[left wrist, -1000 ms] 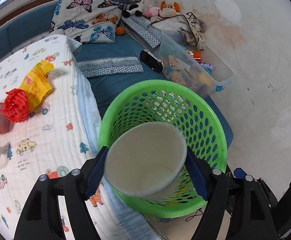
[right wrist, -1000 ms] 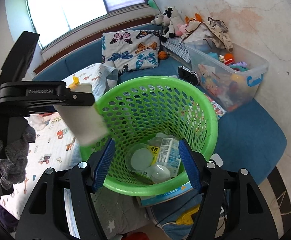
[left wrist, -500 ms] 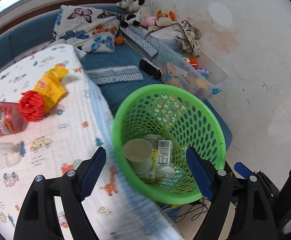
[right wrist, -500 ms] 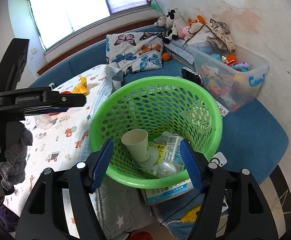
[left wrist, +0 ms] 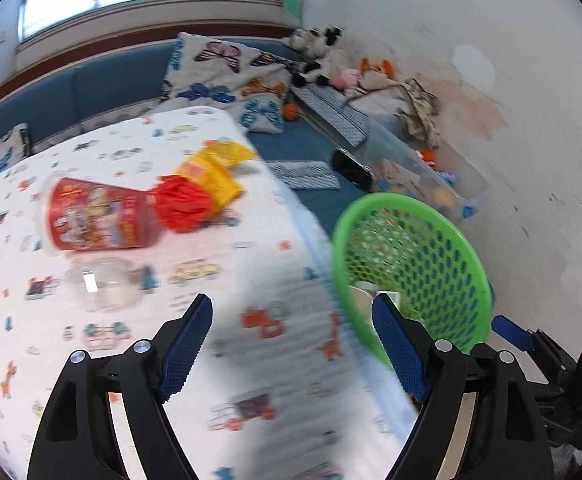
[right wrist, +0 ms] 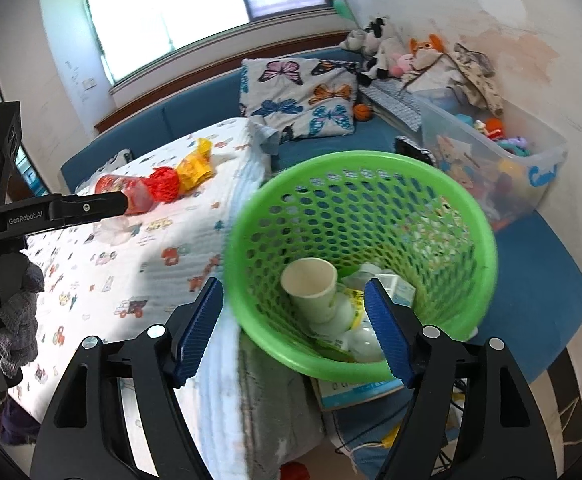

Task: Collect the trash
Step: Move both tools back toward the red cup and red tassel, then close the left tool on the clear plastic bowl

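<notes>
Left claw point(left wrist: 292, 316) stands released, nothing between its blue pads; a second ago those pads clamped the paper cup over the basket, half a second ago the cup was already down inside. The jaws widened as the cup dropped and have held that spread since. The view has swung off the basket and onto the bed. Directly under and ahead of the claw lies the cartoon-print blanket point(left wrist: 251, 360). Just ahead and left of the left pad sits a clear plastic lid point(left wrist: 99, 282), blurred. Farther ahead-left lies a red snack can point(left wrist: 99, 220) on its side, then a red mesh ball point(left wrist: 183, 204) touching it, then a yellow wrapper point(left wrist: 215, 172) beyond that. The green basket point(left wrist: 463, 248) is now off to the right of the right pad, where earlier it sat centred between the pads.

Right claw point(right wrist: 293, 294) is also released and empty, its jaws just opening wider. Between and just past its pads sits the green basket point(right wrist: 475, 216), with the paper cup point(right wrist: 311, 284) standing tilted inside, mouth up, among a small carton point(right wrist: 397, 290) and white lids. A second ago that cup was above the rim in the other claw. Left of the basket is the bed; the other claw's finger point(right wrist: 91, 206) reaches over it, farther from the basket than before. Far ahead-right: a clear toy bin point(right wrist: 531, 160), butterfly pillow point(right wrist: 303, 96), plush toys.
</notes>
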Demonstrator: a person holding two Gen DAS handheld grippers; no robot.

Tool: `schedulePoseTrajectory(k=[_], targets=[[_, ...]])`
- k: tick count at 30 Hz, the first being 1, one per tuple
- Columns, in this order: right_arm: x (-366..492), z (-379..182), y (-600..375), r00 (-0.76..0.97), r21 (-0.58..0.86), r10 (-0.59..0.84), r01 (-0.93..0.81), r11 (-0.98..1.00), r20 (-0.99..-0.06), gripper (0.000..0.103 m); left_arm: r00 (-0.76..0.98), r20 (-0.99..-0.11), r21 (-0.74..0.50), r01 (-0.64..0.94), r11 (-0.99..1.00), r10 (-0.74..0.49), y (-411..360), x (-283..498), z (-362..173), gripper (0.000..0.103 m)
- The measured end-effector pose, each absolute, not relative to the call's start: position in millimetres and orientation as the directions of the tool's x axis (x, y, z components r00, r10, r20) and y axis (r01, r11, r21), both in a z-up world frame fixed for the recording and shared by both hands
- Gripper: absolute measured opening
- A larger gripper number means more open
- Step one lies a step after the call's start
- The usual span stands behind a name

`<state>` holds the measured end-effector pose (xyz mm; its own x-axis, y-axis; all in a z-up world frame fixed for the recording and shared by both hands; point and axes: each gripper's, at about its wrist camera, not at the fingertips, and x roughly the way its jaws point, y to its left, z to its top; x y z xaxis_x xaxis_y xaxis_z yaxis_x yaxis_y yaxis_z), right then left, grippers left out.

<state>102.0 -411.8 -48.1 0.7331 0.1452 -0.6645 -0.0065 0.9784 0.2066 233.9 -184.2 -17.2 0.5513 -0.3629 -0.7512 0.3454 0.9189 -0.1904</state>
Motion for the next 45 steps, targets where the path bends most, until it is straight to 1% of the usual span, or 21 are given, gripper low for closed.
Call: schedulePoseTrajectory(k=[6, 10, 13, 16, 20, 25, 34, 36, 38, 39, 41, 45], targets=[[118, -48, -382, 0.718, 0.19, 0.183, -0.071, 0.979, -0.672, 0.073, 0.614, -0.746, -0.156, 0.217, 0.964, -0.259, -131, 242, -20, 0.079], [126, -45, -369, 0.714, 0.193, 0.211, -0.107, 0.975, -0.667, 0.073, 0.622, -0.758, -0.168, 0.107, 0.98, -0.198, -99, 256, -26, 0.079], [130, -45, -359, 0.712, 0.19, 0.223, -0.128, 0.973, -0.666, 0.073, 0.614, -0.773, -0.167, 0.048, 0.985, -0.161, -84, 269, -33, 0.083], [135, -43, -351, 0.709, 0.191, 0.237, -0.146, 0.971, -0.664, 0.073, 0.593, -0.789, -0.183, 0.016, 0.983, -0.157, -75, 283, -44, 0.084], [142, -42, -341, 0.703, 0.191, 0.253, -0.167, 0.967, -0.665, 0.073, 0.563, -0.813, -0.189, -0.008, 0.982, -0.152, -70, 299, -58, 0.086], [148, -42, -334, 0.697, 0.189, 0.264, -0.185, 0.965, -0.667, 0.073, 0.535, -0.829, -0.194, 0.003, 0.981, -0.166, -71, 314, -69, 0.088], [161, -43, -322, 0.684, 0.188, 0.28, -0.207, 0.96, -0.674, 0.073, 0.495, -0.852, -0.192, 0.01, 0.981, -0.172, -70, 336, -87, 0.089], [163, -43, -319, 0.68, 0.189, 0.283, -0.211, 0.959, -0.677, 0.073, 0.488, -0.855, -0.198, 0.01, 0.98, -0.178, -69, 339, -91, 0.083], [164, -44, -318, 0.677, 0.189, 0.286, -0.215, 0.958, -0.679, 0.073, 0.476, -0.859, -0.21, 0.009, 0.978, -0.189, -67, 342, -95, 0.074], [165, -44, -317, 0.676, 0.189, 0.286, -0.216, 0.958, -0.679, 0.073, 0.471, -0.86, -0.218, 0.008, 0.976, -0.196, -66, 343, -96, 0.071], [166, -45, -316, 0.673, 0.189, 0.288, -0.219, 0.957, -0.681, 0.073, 0.475, -0.854, -0.24, 0.007, 0.971, -0.214, -64, 344, -99, 0.068], [169, -46, -312, 0.667, 0.18, 0.285, -0.224, 0.958, -0.688, 0.073, 0.491, -0.84, -0.256, 0.017, 0.966, -0.231, -59, 336, -96, 0.067]])
